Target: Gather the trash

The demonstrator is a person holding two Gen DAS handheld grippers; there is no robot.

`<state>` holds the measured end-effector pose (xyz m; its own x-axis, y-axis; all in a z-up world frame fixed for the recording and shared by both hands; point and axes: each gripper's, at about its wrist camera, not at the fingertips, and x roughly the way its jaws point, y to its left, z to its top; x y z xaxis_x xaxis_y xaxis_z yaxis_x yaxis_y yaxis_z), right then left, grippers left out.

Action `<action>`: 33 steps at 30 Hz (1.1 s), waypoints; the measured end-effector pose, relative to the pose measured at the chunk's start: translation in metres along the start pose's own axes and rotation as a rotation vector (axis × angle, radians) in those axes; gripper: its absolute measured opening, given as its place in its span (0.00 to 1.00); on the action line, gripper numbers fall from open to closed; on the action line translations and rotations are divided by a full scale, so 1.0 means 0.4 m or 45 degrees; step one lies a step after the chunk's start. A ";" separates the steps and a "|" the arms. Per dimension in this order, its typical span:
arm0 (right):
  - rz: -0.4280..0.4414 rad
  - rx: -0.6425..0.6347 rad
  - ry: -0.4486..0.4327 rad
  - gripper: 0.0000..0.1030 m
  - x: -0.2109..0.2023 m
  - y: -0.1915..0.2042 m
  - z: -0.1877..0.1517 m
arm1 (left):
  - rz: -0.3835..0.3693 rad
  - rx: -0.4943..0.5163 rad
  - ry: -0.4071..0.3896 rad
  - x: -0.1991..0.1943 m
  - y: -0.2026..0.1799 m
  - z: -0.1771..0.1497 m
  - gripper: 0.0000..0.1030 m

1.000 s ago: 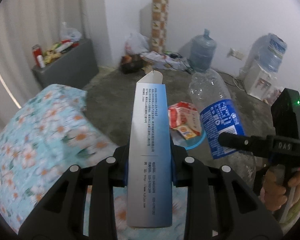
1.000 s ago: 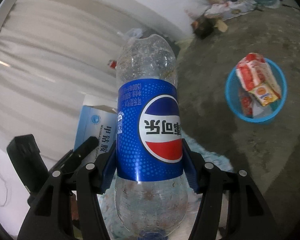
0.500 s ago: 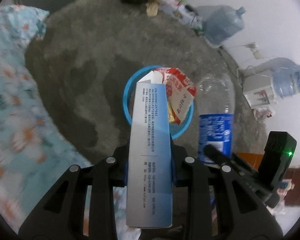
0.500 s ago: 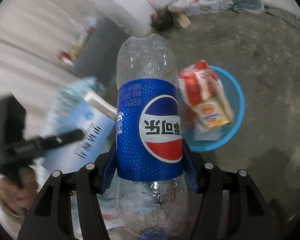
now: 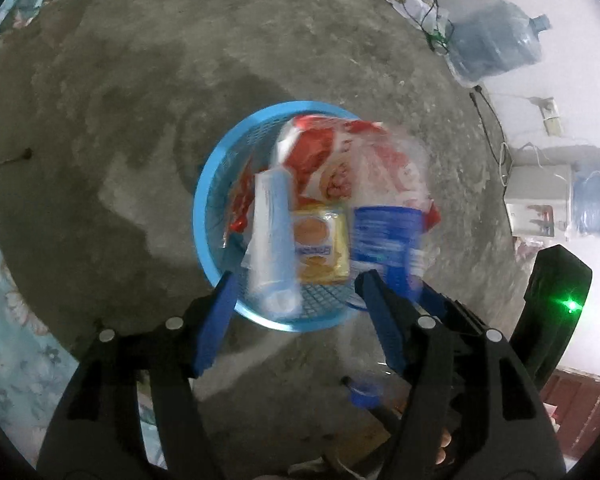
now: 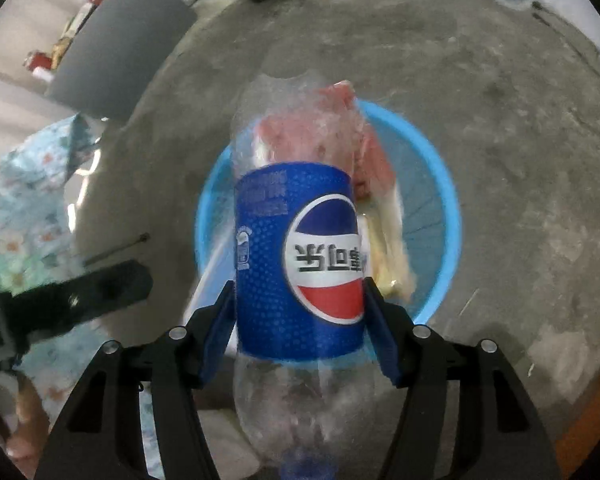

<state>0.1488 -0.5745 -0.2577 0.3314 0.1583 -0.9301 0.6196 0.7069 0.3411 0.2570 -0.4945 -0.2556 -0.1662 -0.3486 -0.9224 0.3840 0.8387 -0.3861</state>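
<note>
My left gripper (image 5: pixel 296 304) has just been opening, its jaws wide, the carton (image 5: pixel 272 236) dropping into the blue basket (image 5: pixel 204 216) among wrappers (image 5: pixel 340 160); my right gripper (image 6: pixel 300 320) clamps the bottle (image 6: pixel 296 256) above it, left to release.

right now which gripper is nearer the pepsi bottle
Right. The right gripper has its fingers on either side of the pepsi bottle's label. The left gripper, fingers just opened with a falling box between them, hangs beside it over the blue basket.

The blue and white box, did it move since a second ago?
Yes. The blue and white box has left the left hand-held gripper, whose jaws have just been opening, and now lies blurred in the blue basket below.
</note>
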 end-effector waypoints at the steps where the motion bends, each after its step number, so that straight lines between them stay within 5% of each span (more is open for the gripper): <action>1: 0.031 0.001 -0.023 0.62 -0.010 -0.001 -0.006 | -0.009 -0.008 -0.005 -0.003 -0.002 -0.001 0.60; 9: 0.052 0.028 -0.141 0.65 -0.076 -0.009 -0.026 | -0.030 0.012 -0.103 -0.102 -0.025 -0.018 0.61; 17: 0.119 0.073 -0.316 0.65 -0.245 0.055 -0.124 | -0.094 0.134 -0.289 -0.360 -0.020 -0.117 0.65; 26: 0.163 -0.110 -0.572 0.84 -0.472 0.306 -0.360 | -0.105 0.347 -0.701 -0.769 0.089 -0.435 0.81; 33: 0.168 -0.356 -0.695 0.91 -0.581 0.515 -0.525 | -0.034 0.289 -0.945 -0.943 0.249 -0.710 0.86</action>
<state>0.0499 -0.3208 0.0001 0.7538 -0.0659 -0.6538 0.3632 0.8709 0.3311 0.0999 -0.1607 0.0555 0.4432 -0.6233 -0.6443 0.5782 0.7480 -0.3259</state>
